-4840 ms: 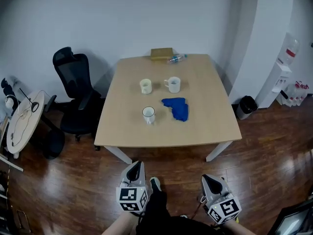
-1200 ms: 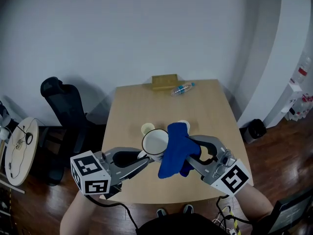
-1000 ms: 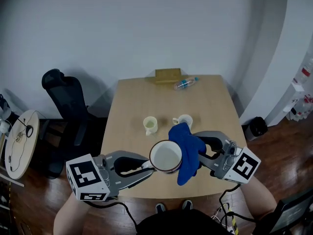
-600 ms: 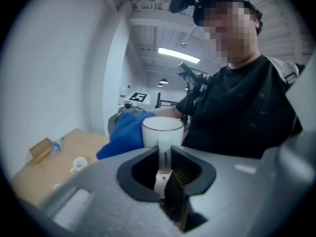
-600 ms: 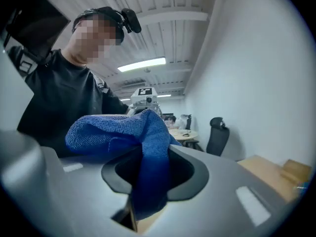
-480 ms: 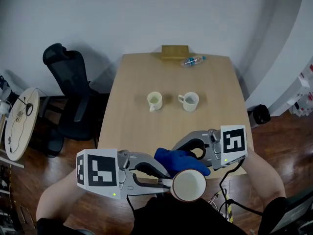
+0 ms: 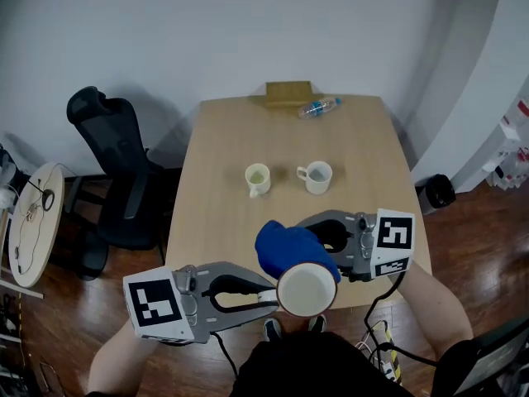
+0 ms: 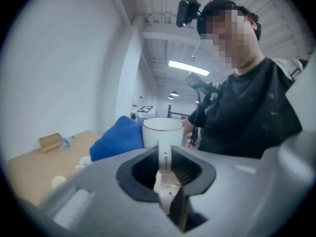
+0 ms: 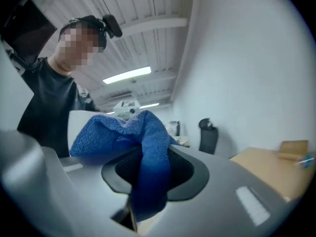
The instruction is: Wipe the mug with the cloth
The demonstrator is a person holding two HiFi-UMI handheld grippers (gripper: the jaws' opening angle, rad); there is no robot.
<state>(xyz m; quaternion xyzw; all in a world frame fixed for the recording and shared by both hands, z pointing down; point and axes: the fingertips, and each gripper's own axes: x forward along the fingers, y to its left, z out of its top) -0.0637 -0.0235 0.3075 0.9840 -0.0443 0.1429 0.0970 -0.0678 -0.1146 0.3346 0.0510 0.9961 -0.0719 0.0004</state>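
A white mug [image 7: 307, 289] with a dark rim hangs in the air before the table's near edge, mouth up. My left gripper [image 7: 273, 296] is shut on its handle [image 8: 165, 154], coming in from the lower left. A bunched blue cloth [image 7: 288, 250] lies against the mug's far side, and my right gripper [image 7: 321, 235] is shut on it from the right. In the left gripper view the mug [image 8: 163, 131] stands just past the jaws with the cloth [image 8: 118, 139] to its left. In the right gripper view the cloth [image 9: 136, 144] fills the jaws and hides most of the mug [image 9: 78, 125].
On the wooden table [image 7: 223, 213] stand a cream mug [image 7: 258, 178] and a white mug [image 7: 316, 176]. A plastic bottle [image 7: 319, 106] and a cardboard box [image 7: 288, 93] lie at its far edge. A black office chair [image 7: 116, 168] is to the left, a black bin [image 7: 438, 193] to the right.
Over the last second both grippers carried mug and cloth from above the table toward the person. In the last half second the cloth has shifted left onto the mug's far side.
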